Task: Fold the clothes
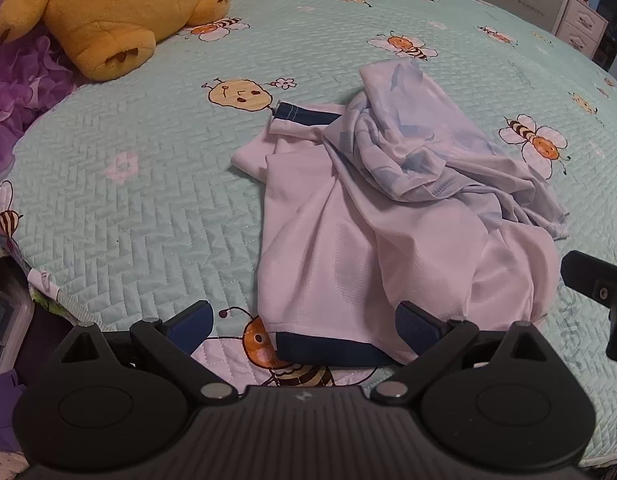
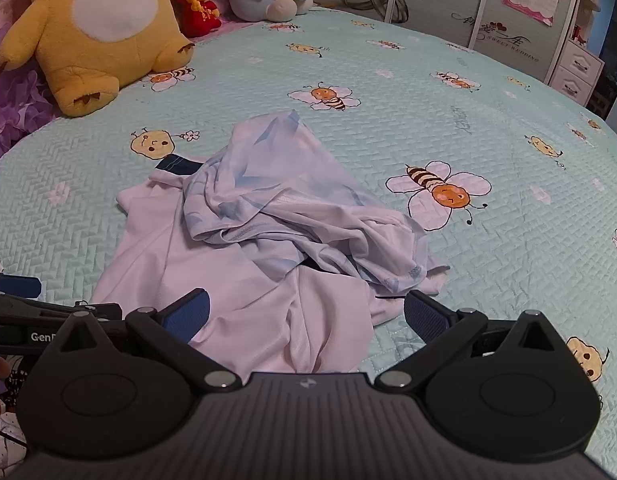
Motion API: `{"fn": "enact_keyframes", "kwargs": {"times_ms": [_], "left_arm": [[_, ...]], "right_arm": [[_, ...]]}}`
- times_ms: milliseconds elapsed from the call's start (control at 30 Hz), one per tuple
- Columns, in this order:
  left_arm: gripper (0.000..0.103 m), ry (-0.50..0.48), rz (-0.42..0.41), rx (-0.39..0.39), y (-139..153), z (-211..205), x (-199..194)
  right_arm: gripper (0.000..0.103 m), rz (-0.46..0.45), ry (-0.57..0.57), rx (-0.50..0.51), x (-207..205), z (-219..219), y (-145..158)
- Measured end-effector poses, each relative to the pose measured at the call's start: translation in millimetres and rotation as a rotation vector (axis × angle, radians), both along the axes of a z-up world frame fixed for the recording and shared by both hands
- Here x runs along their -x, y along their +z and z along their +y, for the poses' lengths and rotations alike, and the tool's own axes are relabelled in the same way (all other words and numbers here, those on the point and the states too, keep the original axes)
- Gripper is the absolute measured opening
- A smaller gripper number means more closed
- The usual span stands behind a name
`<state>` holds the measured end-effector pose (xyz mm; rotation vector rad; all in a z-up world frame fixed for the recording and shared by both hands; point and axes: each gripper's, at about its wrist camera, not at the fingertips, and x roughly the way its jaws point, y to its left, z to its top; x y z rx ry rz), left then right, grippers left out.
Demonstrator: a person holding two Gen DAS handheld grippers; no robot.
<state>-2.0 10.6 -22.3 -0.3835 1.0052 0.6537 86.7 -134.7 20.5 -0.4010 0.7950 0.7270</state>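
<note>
Both tools, left (image 1: 302,330) and right (image 2: 306,314), gape empty over the white shirt's (image 1: 328,248) near hem; bare bedspread (image 2: 488,272) lies open rightward.

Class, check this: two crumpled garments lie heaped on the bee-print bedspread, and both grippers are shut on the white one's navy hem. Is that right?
Not quite. Both grippers are open and hold nothing: the left gripper in the left wrist view and the right gripper in the right wrist view. The rest holds: the white garment and pale blue garment lie heaped on the bedspread.
</note>
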Motion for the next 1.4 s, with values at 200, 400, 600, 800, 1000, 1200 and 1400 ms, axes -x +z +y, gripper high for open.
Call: {"fn": "enact_keyframes", "kwargs": {"times_ms": [200, 400, 600, 800, 1000, 1200, 1400], "left_arm": [[0.1, -0.003, 0.003, -0.019, 0, -2, -2], [0.1, -0.013, 0.005, -0.059, 3, -6, -4], [0.1, -0.005, -0.005, -0.059, 5, -5, -6], [0.1, 0.0, -0.013, -0.07, 6, -6, -6], [0.1, 0.005, -0.014, -0.08, 7, -4, -4], [0.1, 0.01, -0.017, -0.067, 4, 1, -2], [0.099, 0.03, -0.09, -0.009, -11, 17, 11]], "right_arm": [[0.102, 0.009, -0.007, 0.0, -2, 0, -3], [0.102, 0.042, -0.018, -0.022, -6, -3, -7], [0.102, 0.056, -0.026, -0.047, -10, -5, -6], [0.102, 0.067, -0.03, -0.05, -11, -5, -9], [0.102, 0.068, -0.022, -0.044, -8, -2, -11], [0.102, 0.071, -0.02, -0.035, -7, 0, -13], [0.102, 0.073, -0.008, -0.061, -12, 0, -16]]}}
